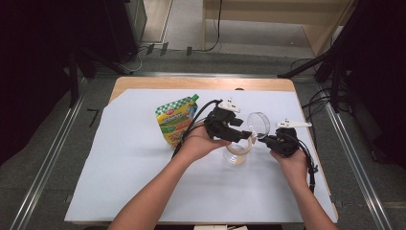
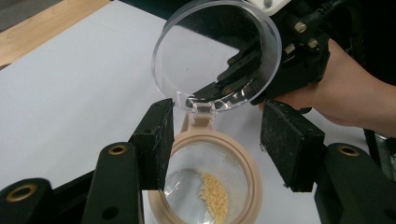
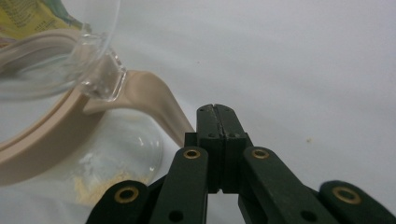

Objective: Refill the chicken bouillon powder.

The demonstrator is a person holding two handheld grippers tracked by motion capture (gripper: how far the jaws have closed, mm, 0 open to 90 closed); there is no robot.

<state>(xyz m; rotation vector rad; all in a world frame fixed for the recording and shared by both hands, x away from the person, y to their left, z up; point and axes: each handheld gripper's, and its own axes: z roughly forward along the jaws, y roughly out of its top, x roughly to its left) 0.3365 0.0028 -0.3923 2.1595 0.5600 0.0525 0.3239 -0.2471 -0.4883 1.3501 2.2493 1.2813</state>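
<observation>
My left gripper (image 2: 215, 140) straddles the jar (image 2: 205, 182), jaws apart on either side of its beige rim, not clamped. The jar stands on the white sheet (image 1: 134, 167) near the table's middle, some yellow grains (image 2: 214, 195) at its bottom. Its clear lid (image 2: 215, 51) stands swung up on the hinge. My right gripper (image 3: 218, 122) has jaws pressed together, just beside the rim. A pouch (image 1: 176, 120) lies behind

clear glossy plastic lid (image 2: 217, 51), matt beige plastic jar rim (image 2: 250, 163), glossy pouch (image 1: 176, 120)
</observation>
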